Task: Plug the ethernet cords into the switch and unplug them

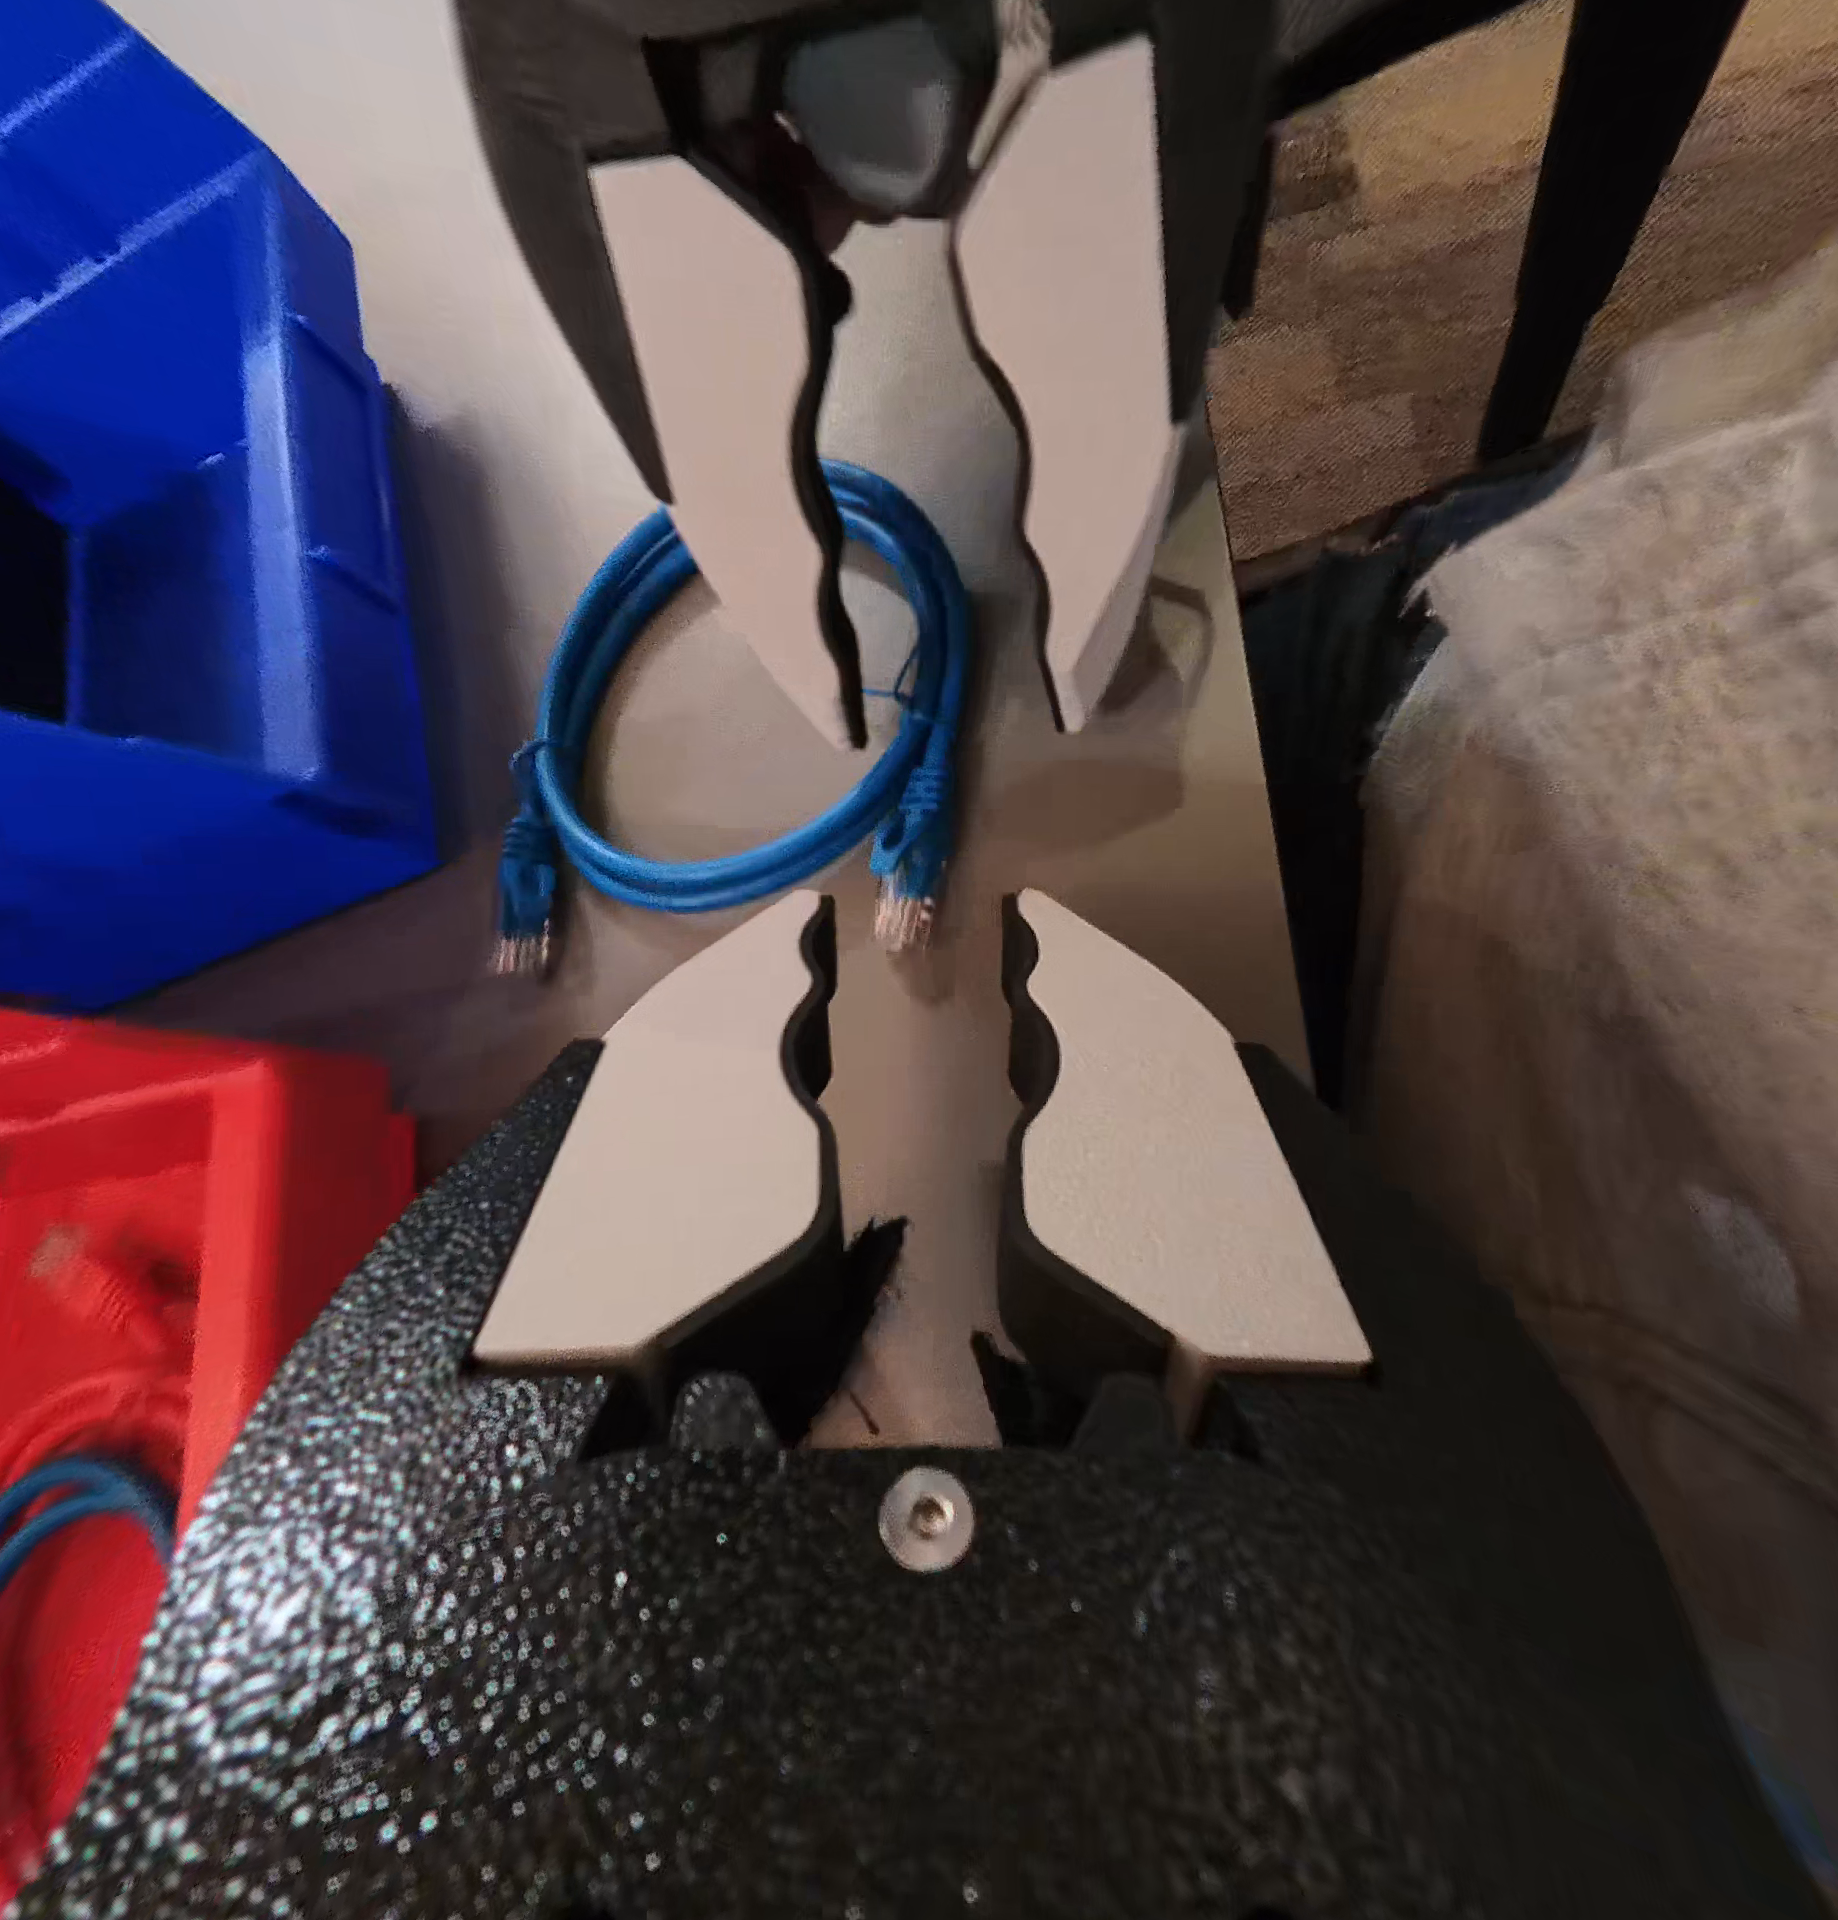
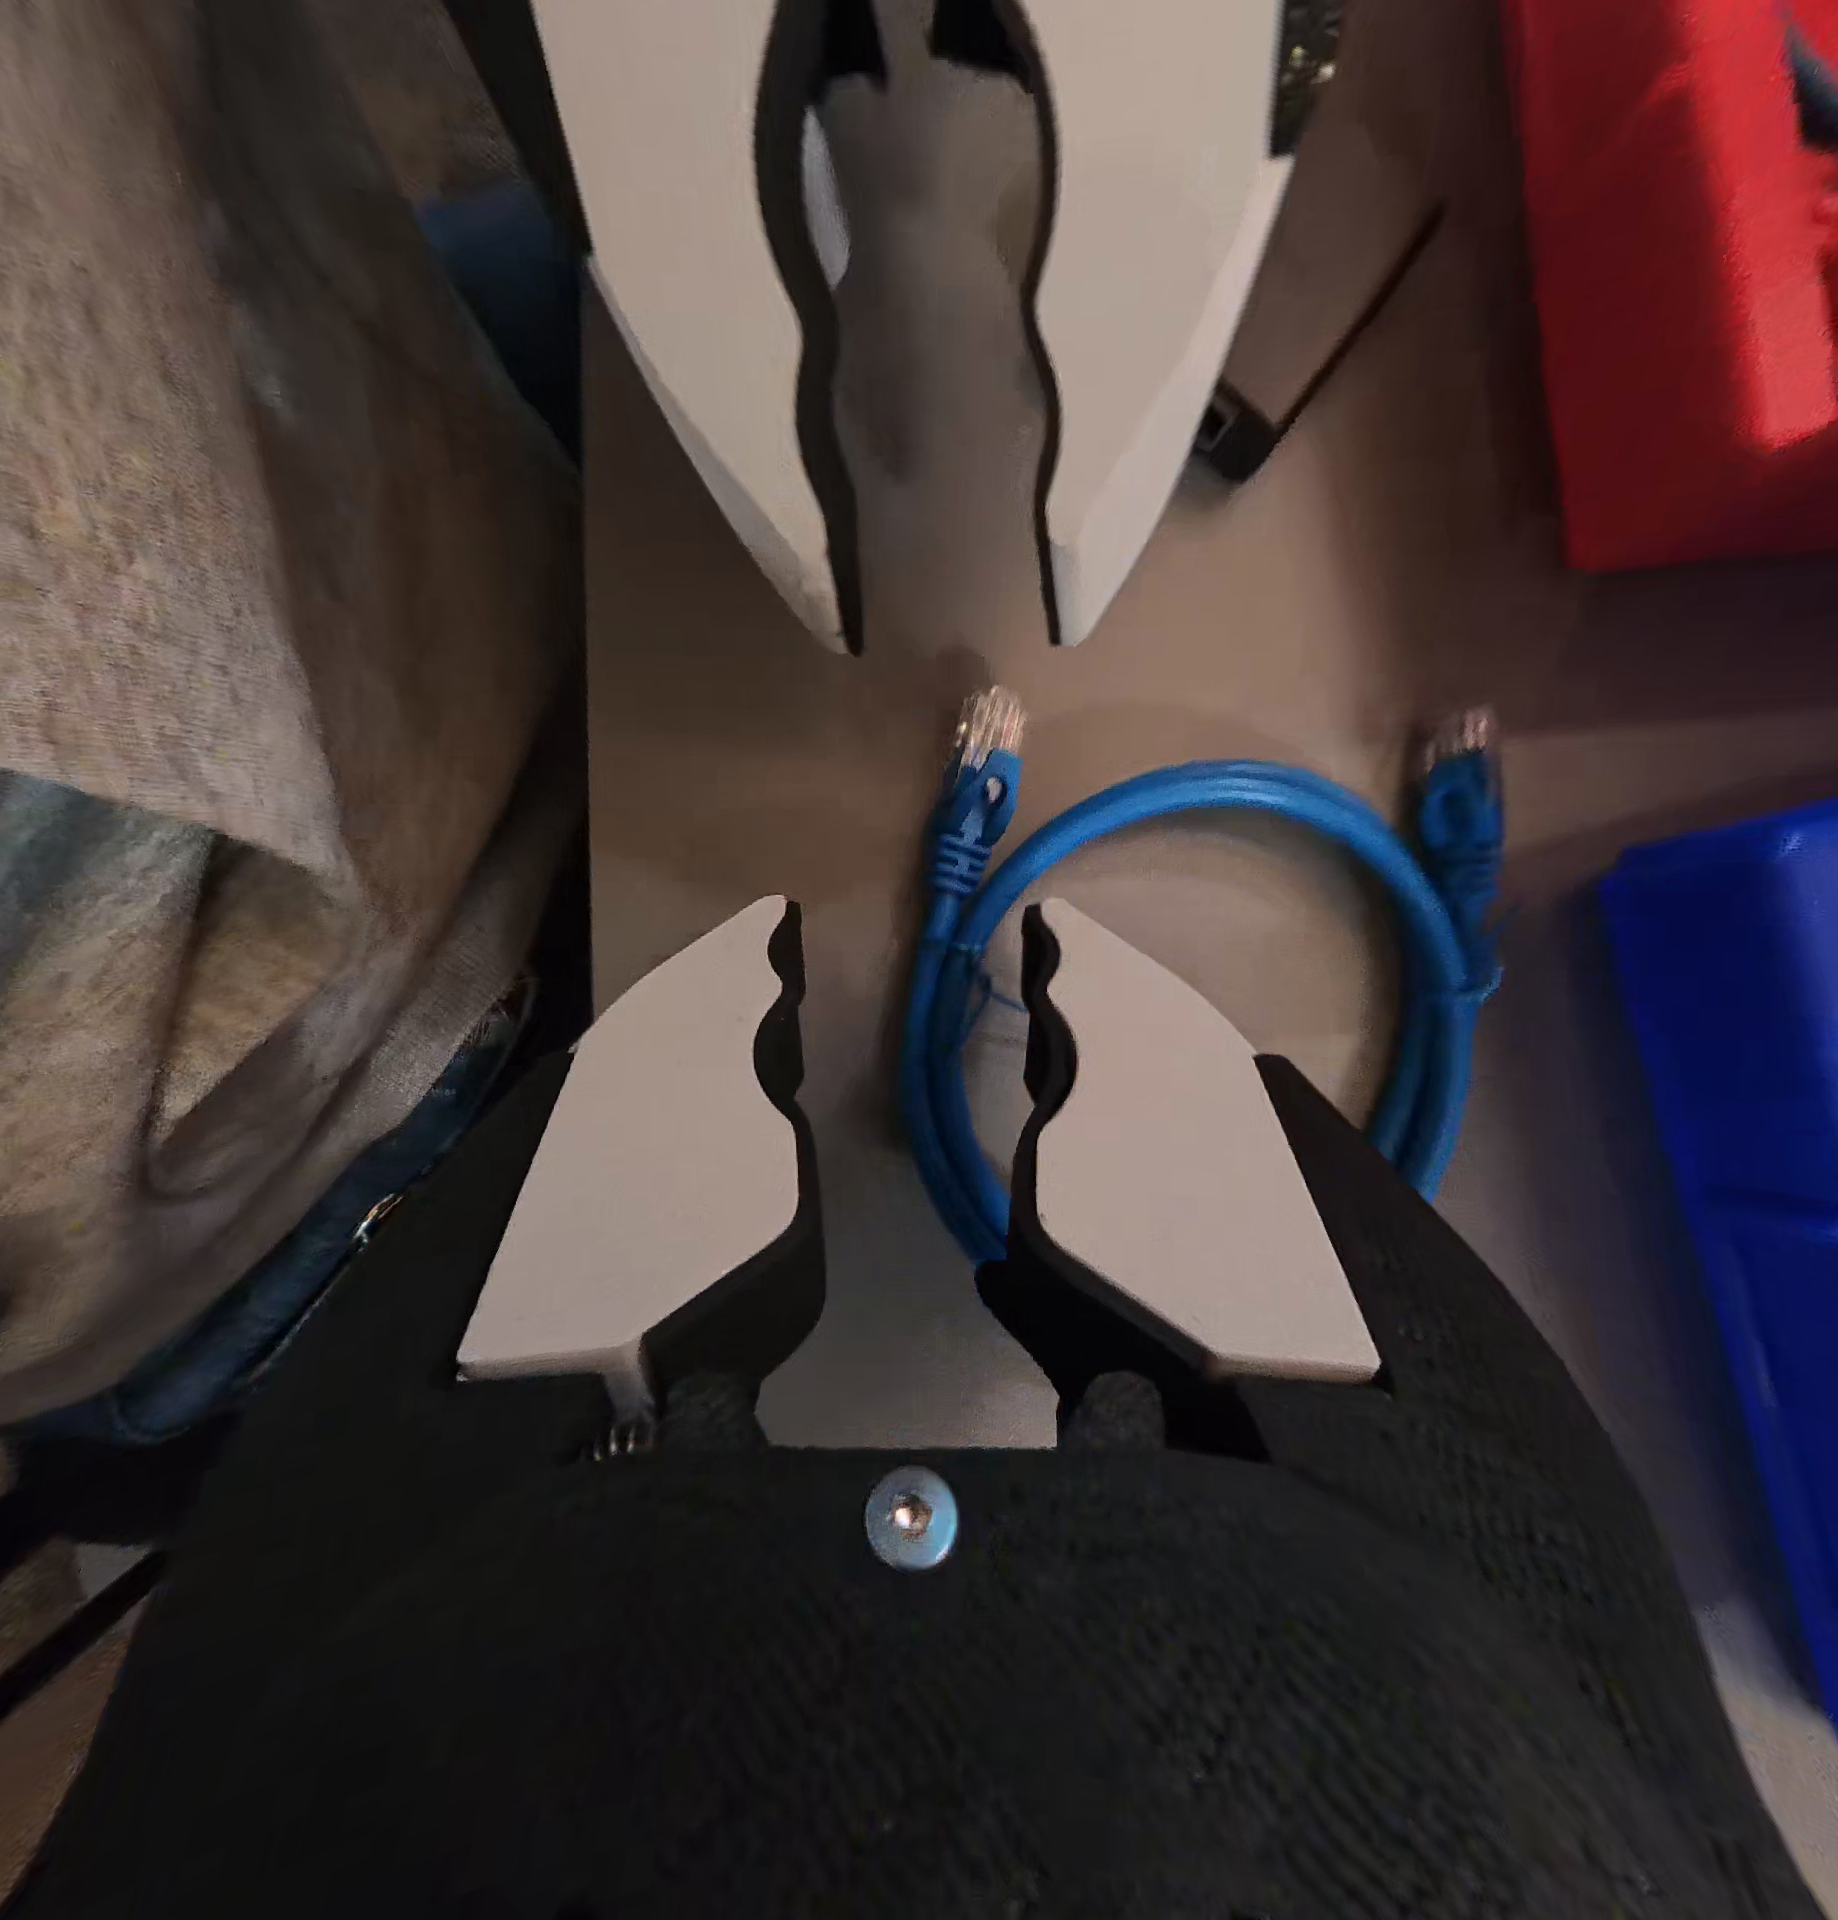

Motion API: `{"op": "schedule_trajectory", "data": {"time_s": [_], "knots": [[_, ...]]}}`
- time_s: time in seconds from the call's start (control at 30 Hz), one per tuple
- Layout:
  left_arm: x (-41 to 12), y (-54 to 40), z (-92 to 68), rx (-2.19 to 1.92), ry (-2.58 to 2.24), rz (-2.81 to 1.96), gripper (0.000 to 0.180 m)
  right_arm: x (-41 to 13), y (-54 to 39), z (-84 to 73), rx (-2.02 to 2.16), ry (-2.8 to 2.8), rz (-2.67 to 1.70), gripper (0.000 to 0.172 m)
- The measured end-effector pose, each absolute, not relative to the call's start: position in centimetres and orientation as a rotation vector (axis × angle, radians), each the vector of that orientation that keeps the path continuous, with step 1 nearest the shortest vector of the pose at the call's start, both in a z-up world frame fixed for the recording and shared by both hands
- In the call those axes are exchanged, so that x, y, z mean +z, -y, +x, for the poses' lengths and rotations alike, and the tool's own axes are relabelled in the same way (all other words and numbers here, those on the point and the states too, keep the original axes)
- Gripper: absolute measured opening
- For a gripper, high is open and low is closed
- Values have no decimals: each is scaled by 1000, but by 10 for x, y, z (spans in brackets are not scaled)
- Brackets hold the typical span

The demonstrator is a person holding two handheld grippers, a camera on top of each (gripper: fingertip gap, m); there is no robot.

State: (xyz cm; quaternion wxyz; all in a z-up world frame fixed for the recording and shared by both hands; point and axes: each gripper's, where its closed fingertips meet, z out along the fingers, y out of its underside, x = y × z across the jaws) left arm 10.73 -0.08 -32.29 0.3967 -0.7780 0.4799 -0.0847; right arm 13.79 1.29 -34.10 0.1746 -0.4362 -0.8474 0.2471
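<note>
Both grippers, left (image 1: 920, 904) and right (image 2: 910, 904), hang open and empty over the table (image 1: 1102, 831). The coiled blue cord (image 1: 749, 862) lies between them, unplugged. Next, I'd judge, one must pinch a plug (image 2: 982, 748).

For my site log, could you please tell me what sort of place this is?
Probably a small workbench: a pale tabletop bearing a coiled blue ethernet cord, blue and red plastic storage bins beside it.

blue bin (image 1: 167, 468), red bin (image 1: 115, 1247) beside it, beige tabletop (image 1: 686, 312), grey cloth (image 1: 1621, 831)
</note>
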Motion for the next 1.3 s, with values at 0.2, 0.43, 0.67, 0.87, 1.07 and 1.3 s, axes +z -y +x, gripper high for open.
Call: {"op": "schedule_trajectory", "data": {"time_s": [0.2,0.43,0.67,0.87,1.07,1.3], "knots": [[-329,-13,109,-254,-1195,-2027,28,-349,-18,130,638,2327,-1252,17],[-323,-14,100,-44,-1271,-1860,35,-336,-22,130,976,2276,-1403,12],[-302,-26,107,210,-1304,-1591,35,-305,-31,134,1338,2220,-1465,11],[-290,-32,115,356,-1378,-1426,9,-301,-35,139,1360,2237,-1445,12],[-288,-42,113,322,-1291,-1517,8,-290,-55,129,1191,2061,-1355,29],[-280,-48,118,171,-1163,-1616,8,-279,-46,122,619,2022,-849,40]]}}
